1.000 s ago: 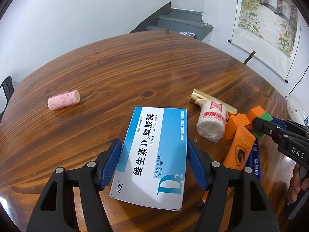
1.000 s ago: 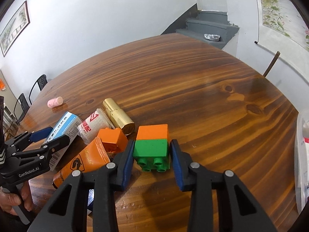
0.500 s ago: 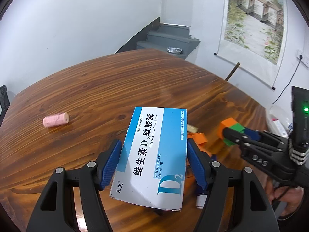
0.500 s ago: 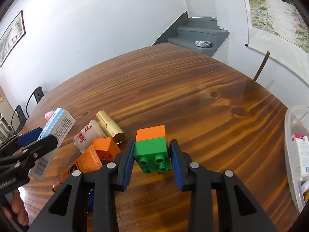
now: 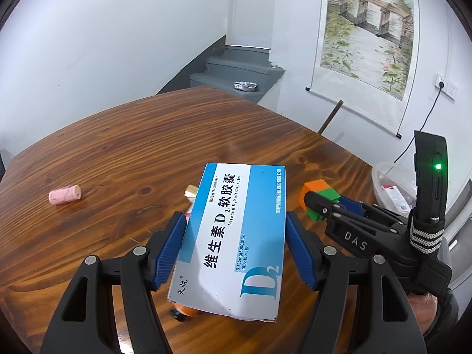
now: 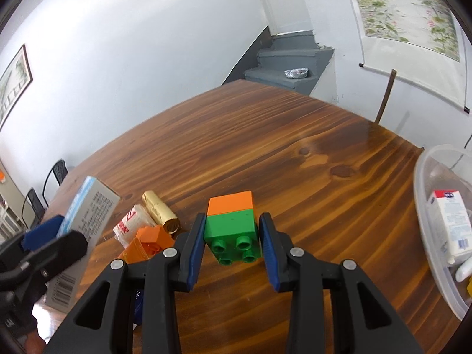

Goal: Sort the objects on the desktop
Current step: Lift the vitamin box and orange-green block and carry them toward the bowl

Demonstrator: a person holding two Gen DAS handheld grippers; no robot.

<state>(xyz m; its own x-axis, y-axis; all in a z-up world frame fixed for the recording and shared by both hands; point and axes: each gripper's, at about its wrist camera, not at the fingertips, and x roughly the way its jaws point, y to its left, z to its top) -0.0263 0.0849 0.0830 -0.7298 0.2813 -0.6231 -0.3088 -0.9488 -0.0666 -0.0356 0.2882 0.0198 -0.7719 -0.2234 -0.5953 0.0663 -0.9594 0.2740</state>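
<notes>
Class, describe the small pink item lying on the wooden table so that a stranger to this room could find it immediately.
Start at the round wooden table, then look to its left side, far from the cluttered pile. There the pink roll lies alone on its side on bare wood. It is the only pink object and the only one with nothing beside it.

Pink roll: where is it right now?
Left wrist view only: the pink roll lies alone on the table, far left, well apart from the vitamin D box.
</notes>
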